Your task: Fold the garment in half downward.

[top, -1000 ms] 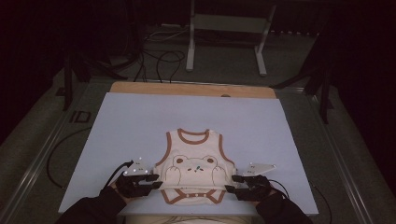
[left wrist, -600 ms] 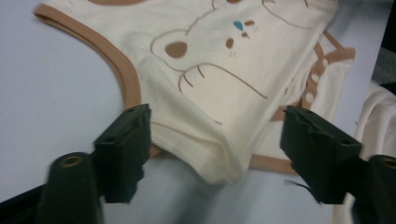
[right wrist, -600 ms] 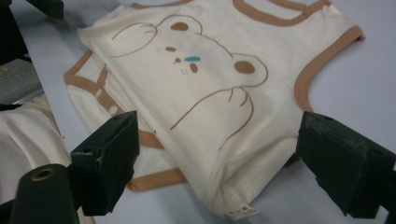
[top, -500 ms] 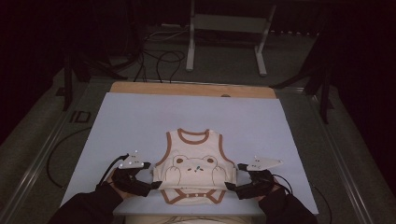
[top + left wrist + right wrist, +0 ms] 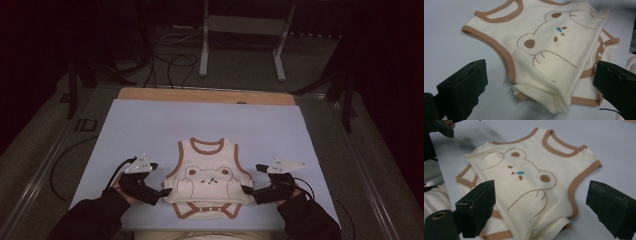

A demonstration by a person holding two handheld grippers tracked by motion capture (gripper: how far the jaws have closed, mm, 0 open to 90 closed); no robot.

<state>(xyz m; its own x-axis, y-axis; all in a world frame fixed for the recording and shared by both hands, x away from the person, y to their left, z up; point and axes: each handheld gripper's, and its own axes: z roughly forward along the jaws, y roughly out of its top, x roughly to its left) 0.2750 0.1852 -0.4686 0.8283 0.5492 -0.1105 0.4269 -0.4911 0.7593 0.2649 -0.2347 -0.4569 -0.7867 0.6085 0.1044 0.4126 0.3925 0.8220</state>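
With both my left gripper point(image 5: 159, 177) and right gripper point(image 5: 247, 179) just opened wide and empty, I judged the bodysuit point(image 5: 208, 179) needed an even, flat fold

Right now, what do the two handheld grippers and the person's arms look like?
Both the left gripper and the right gripper are black, each with two thick, blocky black jaws. A pale grey three-cornered plate with small light dots sits on top of each, and a thin black cable trails off each. The person wears dark long sleeves.
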